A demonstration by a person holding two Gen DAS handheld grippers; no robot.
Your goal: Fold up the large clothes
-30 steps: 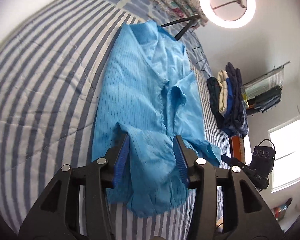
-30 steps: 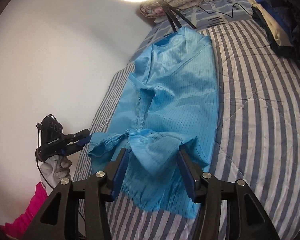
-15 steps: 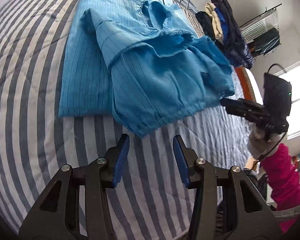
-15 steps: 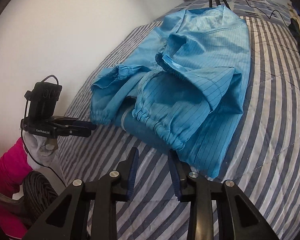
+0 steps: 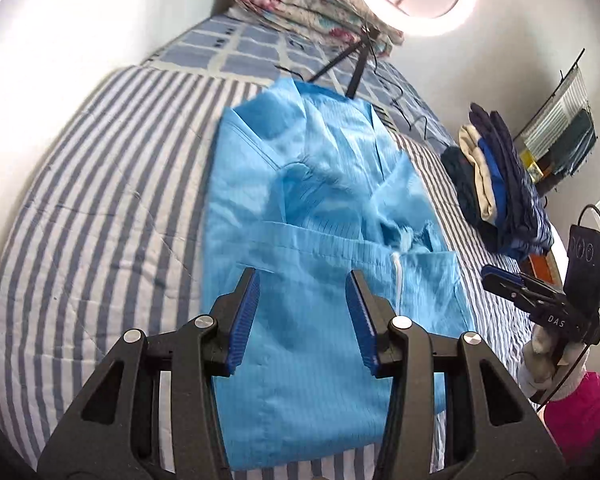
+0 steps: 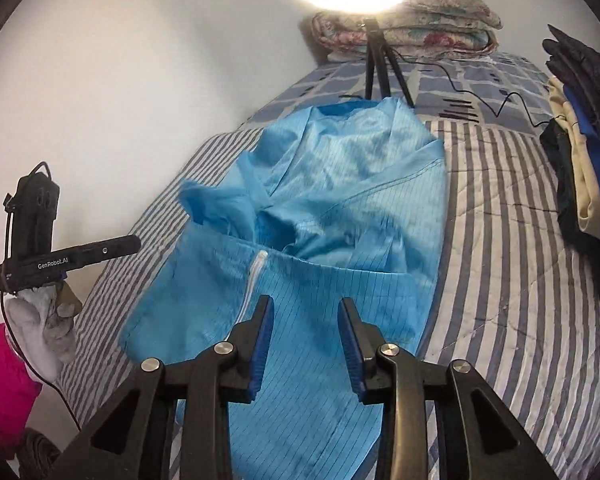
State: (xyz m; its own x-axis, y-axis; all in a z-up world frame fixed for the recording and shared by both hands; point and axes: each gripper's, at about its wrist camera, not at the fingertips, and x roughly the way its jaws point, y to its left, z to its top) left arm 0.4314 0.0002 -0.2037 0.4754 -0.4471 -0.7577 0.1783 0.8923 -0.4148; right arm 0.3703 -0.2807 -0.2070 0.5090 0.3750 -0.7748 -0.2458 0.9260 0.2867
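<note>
A large light-blue pinstriped garment (image 5: 324, 184) lies lengthwise on the striped bed (image 5: 100, 216). Its lower part is a flat panel (image 6: 324, 288) with a white zipper (image 6: 256, 268), lying over the folded-in sleeves. My left gripper (image 5: 302, 280) hangs open just above this panel, with flat cloth showing in the gap and neither pad pressing it. My right gripper (image 6: 305, 308) is over the same panel nearer the right side. Its jaws are opening, and cloth lies under the gap, not pinched. Each view shows the other gripper off to the side, the right gripper (image 5: 496, 276) and the left gripper (image 6: 134, 242), held in gloved hands.
A ring light on a tripod (image 6: 380, 60) stands at the head of the bed beside a folded floral quilt (image 6: 420, 20). A stack of dark folded clothes (image 5: 496, 184) sits along the right side. A white wall (image 6: 120, 100) runs along the left edge.
Both grippers have moved forward from behind the near hem to over the garment. The gathered sleeve cuffs seen on top before are now covered by a flat panel with a white zipper.
</note>
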